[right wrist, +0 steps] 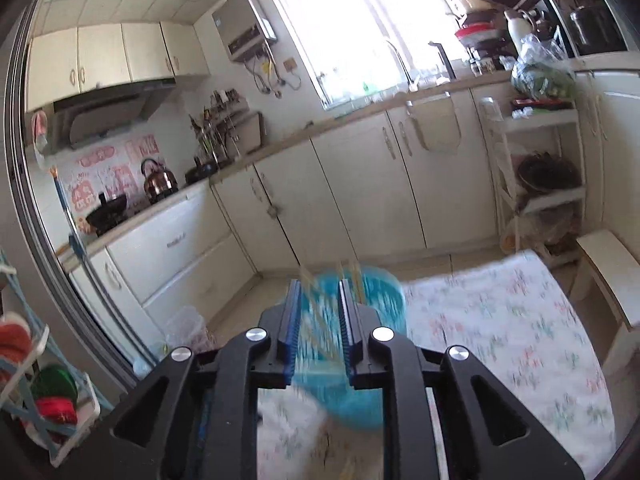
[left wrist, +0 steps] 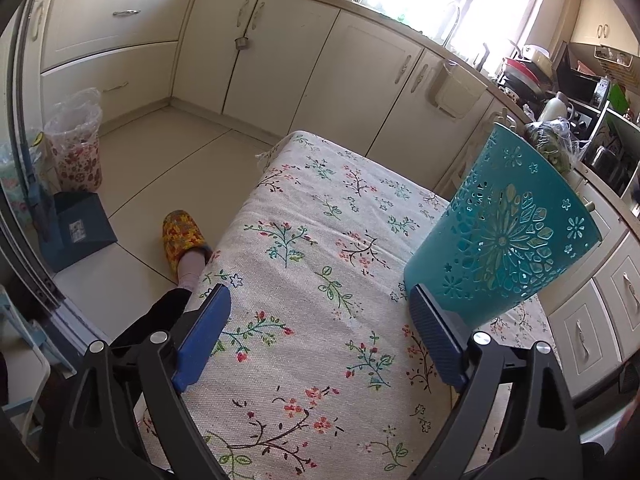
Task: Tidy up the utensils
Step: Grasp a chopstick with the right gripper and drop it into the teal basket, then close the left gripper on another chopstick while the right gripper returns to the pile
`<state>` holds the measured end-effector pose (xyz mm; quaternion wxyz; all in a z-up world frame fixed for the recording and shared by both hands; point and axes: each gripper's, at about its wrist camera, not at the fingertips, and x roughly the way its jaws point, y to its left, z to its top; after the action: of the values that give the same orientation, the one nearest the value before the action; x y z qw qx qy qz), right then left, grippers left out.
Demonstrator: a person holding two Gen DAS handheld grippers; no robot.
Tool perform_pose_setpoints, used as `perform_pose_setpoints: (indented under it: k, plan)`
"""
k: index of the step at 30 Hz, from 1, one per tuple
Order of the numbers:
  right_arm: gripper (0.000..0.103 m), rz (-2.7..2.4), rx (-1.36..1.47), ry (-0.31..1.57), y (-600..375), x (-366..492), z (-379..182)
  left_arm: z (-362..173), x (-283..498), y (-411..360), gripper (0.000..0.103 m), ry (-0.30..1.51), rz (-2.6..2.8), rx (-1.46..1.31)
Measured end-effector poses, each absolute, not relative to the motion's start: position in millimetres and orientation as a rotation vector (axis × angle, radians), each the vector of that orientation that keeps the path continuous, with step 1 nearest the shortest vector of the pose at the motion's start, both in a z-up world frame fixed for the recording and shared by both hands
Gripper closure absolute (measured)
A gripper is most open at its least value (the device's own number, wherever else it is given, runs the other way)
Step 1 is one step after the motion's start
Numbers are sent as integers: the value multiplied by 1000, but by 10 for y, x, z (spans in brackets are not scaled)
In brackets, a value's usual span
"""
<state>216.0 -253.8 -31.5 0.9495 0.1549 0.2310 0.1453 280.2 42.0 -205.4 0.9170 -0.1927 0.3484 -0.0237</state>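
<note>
A teal perforated utensil holder (left wrist: 500,232) stands on the floral tablecloth (left wrist: 320,240), just beyond my left gripper's right finger; whether they touch I cannot tell. My left gripper (left wrist: 320,292) is open wide over the cloth with nothing between its pads. In the right wrist view, motion blur smears the holder (right wrist: 380,292) directly below and ahead of my right gripper (right wrist: 320,284). Its blue pads stand a narrow gap apart. Pale wooden sticks (right wrist: 357,276), likely chopsticks, streak through that gap and into the holder; the pads do not seem to press on them.
A person's foot in a yellow patterned slipper (left wrist: 180,240) rests by the table's left edge. A lined bin (left wrist: 76,148) and a dark blue dustpan (left wrist: 80,232) sit on the floor. Cream cabinets (left wrist: 280,52) run behind. A white stool (right wrist: 612,264) and a shelf rack (right wrist: 536,152) stand at the right.
</note>
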Motion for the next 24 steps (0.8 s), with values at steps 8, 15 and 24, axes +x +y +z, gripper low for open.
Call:
perform_pose_setpoints:
  k: [8,15,24]
  plan:
    - [87,303,157,899,-2054,1856,-1536,-2064,2807,407,15,724,-42,-393]
    - [88,273,60,958,-1886,1944,-1782,-2072,2806,420,15,726,-39,-402]
    - [93,227,-75,951,-1962,1897,-1849,-2083,2809,412,14,729,-44,-402]
